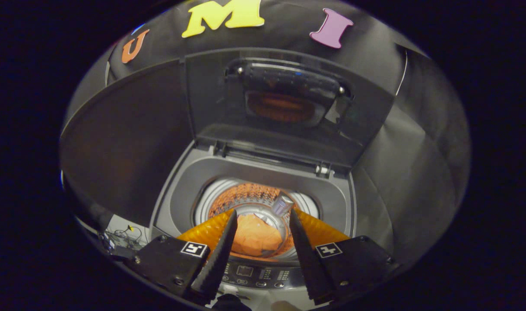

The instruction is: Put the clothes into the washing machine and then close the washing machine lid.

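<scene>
The gripper is held above the front edge of a top-loading washing machine, its two fingers spread well apart with nothing gripped between them. Between the fingers and a little beyond their tips, an orange piece of clothing is seen lying down inside the drum, bunched toward the near side. The drum's perforated wall is lit with an orange glow. A small silvery cylindrical part stands tilted inside the drum, just ahead of the right fingertip; what it is cannot be told. The machine's control panel with its buttons is seen below the fingers, between their bases. Beyond the drum, the washing machine lid is raised and stands open on its hinges at the far rim, its inner side facing the gripper, with a dark handle recess and an orange reflection in its window. Nothing lies across the drum opening. To the left of the left finger, beside the machine, a tangle of thin wires is seen on a pale surface. Black cloth is hung behind and to both sides of the machine.
</scene>
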Demonstrator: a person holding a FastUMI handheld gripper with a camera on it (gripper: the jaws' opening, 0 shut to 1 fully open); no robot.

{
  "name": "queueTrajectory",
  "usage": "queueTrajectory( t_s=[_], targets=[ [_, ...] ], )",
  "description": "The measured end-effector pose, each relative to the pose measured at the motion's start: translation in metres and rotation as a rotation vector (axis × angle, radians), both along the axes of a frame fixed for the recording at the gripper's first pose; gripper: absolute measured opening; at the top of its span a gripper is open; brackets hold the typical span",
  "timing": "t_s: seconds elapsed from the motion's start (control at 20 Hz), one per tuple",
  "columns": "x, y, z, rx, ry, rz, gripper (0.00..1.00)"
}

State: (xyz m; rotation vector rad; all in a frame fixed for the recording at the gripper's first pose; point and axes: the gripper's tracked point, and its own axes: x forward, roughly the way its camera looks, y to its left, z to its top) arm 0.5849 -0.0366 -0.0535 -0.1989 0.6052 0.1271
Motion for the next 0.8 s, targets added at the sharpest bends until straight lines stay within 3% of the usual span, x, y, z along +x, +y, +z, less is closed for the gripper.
queueTrajectory(
  t_s=[0.35,0.8],
  targets=[
    [0.019,0.019,0.068,0.066,-0.121,-0.006,0.77],
    [0.064,0.002,0.149,0.118,-0.237,-0.067,0.77]
  ],
)
